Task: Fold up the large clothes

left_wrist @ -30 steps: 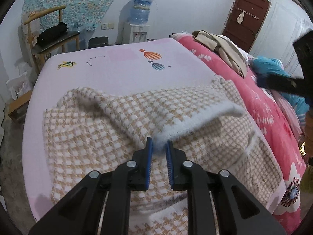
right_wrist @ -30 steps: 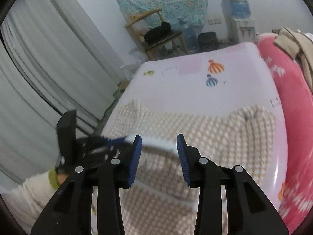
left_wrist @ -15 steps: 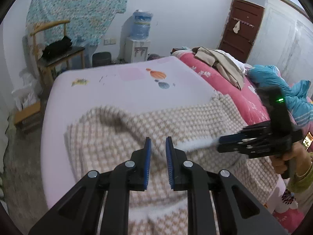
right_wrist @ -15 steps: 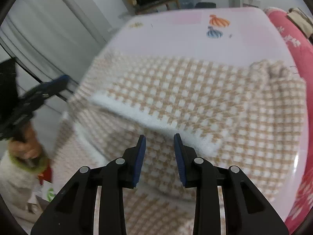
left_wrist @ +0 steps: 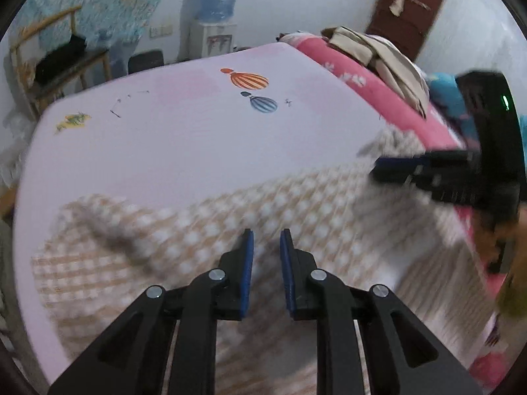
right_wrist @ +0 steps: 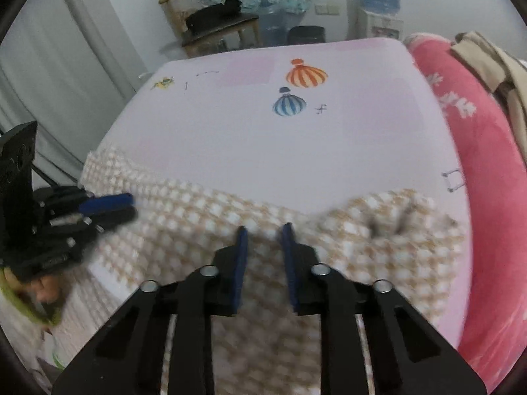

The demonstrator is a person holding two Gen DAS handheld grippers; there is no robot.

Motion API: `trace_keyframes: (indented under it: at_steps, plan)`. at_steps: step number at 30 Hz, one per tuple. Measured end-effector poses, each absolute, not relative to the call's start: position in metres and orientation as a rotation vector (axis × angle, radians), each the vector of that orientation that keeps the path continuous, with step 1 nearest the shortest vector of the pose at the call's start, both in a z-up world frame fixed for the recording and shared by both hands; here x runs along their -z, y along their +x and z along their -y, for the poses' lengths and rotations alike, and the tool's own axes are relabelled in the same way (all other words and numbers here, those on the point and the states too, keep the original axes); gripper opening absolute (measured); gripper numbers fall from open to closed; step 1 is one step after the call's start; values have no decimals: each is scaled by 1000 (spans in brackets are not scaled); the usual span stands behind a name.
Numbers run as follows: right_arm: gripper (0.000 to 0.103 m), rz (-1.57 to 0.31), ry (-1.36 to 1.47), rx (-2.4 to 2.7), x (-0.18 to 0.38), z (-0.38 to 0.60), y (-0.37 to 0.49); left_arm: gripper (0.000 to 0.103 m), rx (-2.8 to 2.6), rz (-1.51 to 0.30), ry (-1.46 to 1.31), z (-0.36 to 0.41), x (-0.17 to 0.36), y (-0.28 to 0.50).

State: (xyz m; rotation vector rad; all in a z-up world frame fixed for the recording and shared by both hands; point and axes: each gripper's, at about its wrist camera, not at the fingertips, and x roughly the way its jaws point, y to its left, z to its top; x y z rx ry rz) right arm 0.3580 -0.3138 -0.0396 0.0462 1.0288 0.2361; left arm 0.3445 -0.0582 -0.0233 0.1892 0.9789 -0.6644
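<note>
A beige-and-white checked knit garment (left_wrist: 329, 217) lies folded across the near part of the bed, blurred by motion. My left gripper (left_wrist: 266, 232) hangs over its middle, its jaws narrow, with fabric filling the gap. In the right wrist view the left gripper (right_wrist: 131, 205) has its tip at the garment's (right_wrist: 197, 217) left edge, and its fingers are pressed together. My right gripper (right_wrist: 265, 227) is at the garment's far fold edge, jaws closing with fabric between them. From the left wrist view the right gripper (left_wrist: 374, 171) reaches in from the right onto that edge.
A pale pink sheet (left_wrist: 197, 138) with balloon prints covers the bed beyond the garment. A pink flowered quilt (right_wrist: 487, 164) runs along the right side, with a pile of beige clothes (left_wrist: 378, 52) on it. A water dispenser (left_wrist: 214, 33), a chair (right_wrist: 214, 23) and a curtain (right_wrist: 66, 82) stand around the bed.
The raised white hem has been brought down and the garment now lies flatter. Both grippers have sunk toward it, and the right jaws have narrowed.
</note>
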Motion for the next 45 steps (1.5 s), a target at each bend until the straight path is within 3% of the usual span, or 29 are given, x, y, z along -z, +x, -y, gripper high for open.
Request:
trace_keyframes:
  at_steps: [5, 7, 11, 16, 23, 27, 31, 36, 38, 40, 45]
  plan:
    - [6, -1049, 51, -213, 31, 333, 348, 17, 623, -911, 350, 40, 18, 321]
    - [20, -994, -29, -164, 15, 321, 341, 17, 632, -857, 364, 43, 6, 313]
    - [22, -951, -37, -280, 3, 282, 335, 17, 742, -808, 354, 71, -7, 304]
    - [28, -1032, -124, -338, 42, 246, 332, 16, 719, -885, 514, 104, 30, 293]
    - [28, -1065, -66, -307, 49, 284, 290, 17, 745, -922, 332, 62, 21, 287]
    - [40, -1005, -30, -297, 26, 288, 273, 18, 778, -870, 264, 55, 0, 270]
    - [46, -1003, 3, -260, 38, 280, 287, 27, 705, -913, 284, 69, 10, 272]
    - [47, -1043, 4, -177, 55, 270, 283, 29, 612, -961, 311, 73, 22, 266]
    - [53, -1034, 58, -185, 46, 274, 262, 47, 617, -947, 290, 65, 13, 255]
    - [65, -1001, 87, -190, 36, 275, 238, 58, 603, -936, 290, 56, 5, 242]
    - [79, -917, 167, -209, 22, 272, 178, 70, 554, -939, 303, 39, -4, 210]
